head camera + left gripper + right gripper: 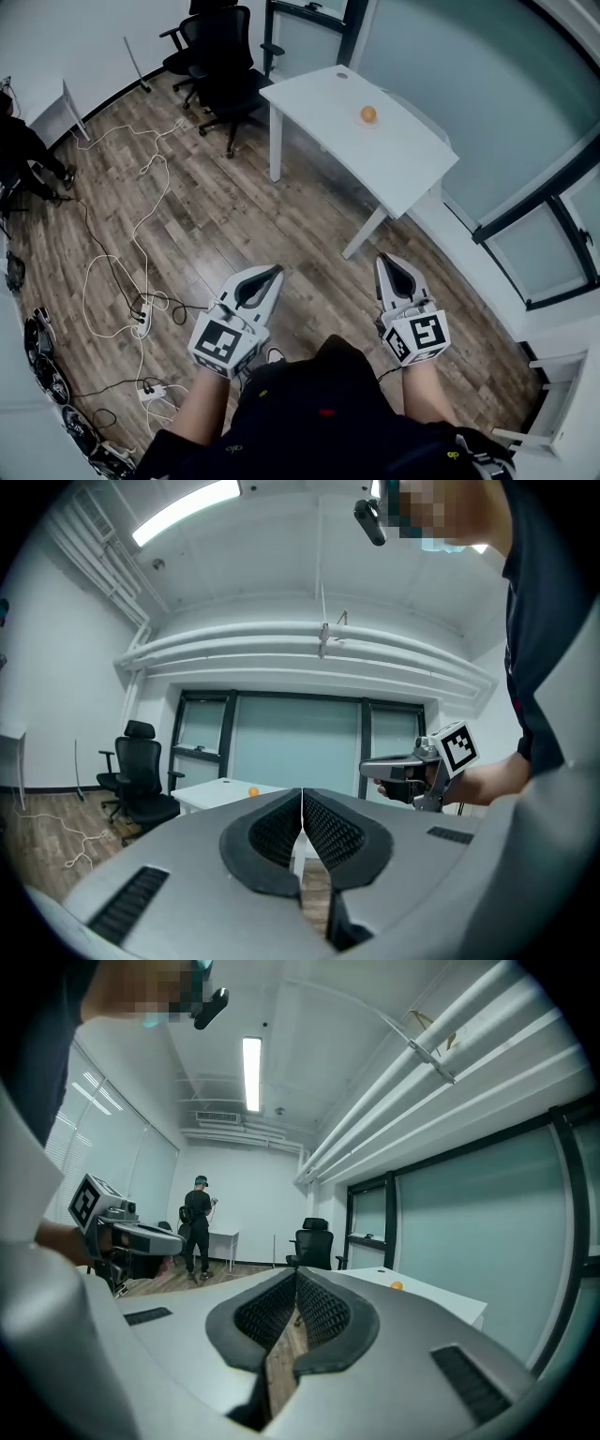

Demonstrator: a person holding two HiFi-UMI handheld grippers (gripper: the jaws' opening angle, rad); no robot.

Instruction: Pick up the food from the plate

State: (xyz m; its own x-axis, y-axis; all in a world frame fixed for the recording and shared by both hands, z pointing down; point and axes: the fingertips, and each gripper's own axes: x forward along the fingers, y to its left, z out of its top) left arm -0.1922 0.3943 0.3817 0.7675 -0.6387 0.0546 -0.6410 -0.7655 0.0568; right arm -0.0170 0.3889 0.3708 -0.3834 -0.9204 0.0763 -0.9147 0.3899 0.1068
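Note:
A small round orange piece of food [368,114] lies on a white table [319,98] far ahead of me; I make out no plate under it. My left gripper [277,270] and right gripper [383,258] are held low over the wooden floor, well short of the table. Both are shut with nothing between the jaws. In the left gripper view the pads [323,829] meet, and the food [253,791] is a small dot beyond them. Seen along the right gripper [296,1286], the food [397,1285] sits on the table [441,1299].
Black office chairs [220,61] stand left of the table. White cables [131,272] and a power strip [152,392] lie on the floor at my left. Another person [23,150] stands at the far left. A glass wall [469,84] runs behind the table.

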